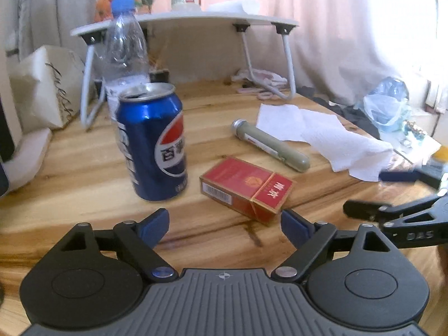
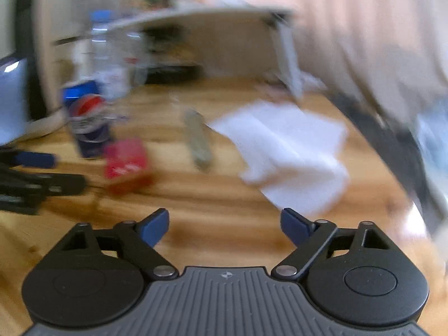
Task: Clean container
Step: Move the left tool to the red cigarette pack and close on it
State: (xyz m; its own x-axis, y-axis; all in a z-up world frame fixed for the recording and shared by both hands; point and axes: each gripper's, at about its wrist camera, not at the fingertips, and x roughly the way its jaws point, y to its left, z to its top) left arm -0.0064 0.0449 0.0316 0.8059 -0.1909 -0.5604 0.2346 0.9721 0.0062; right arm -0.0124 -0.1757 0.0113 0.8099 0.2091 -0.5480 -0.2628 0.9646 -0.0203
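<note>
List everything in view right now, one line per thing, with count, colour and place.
soda can: one, blue, upright, opened, left on the table
water bottle: one, clear with blue cap, behind the can
cigarette pack: one, red, lying right of the can
tube: one, olive-grey with silver cap, lying beyond the pack
paper towel: one, white, right of the tube
folding tray table: one, white, at the back
wooden table: one, tan
left claw: one, black with blue pads, open, empty
right claw: one, black with blue pads, open, empty
</note>
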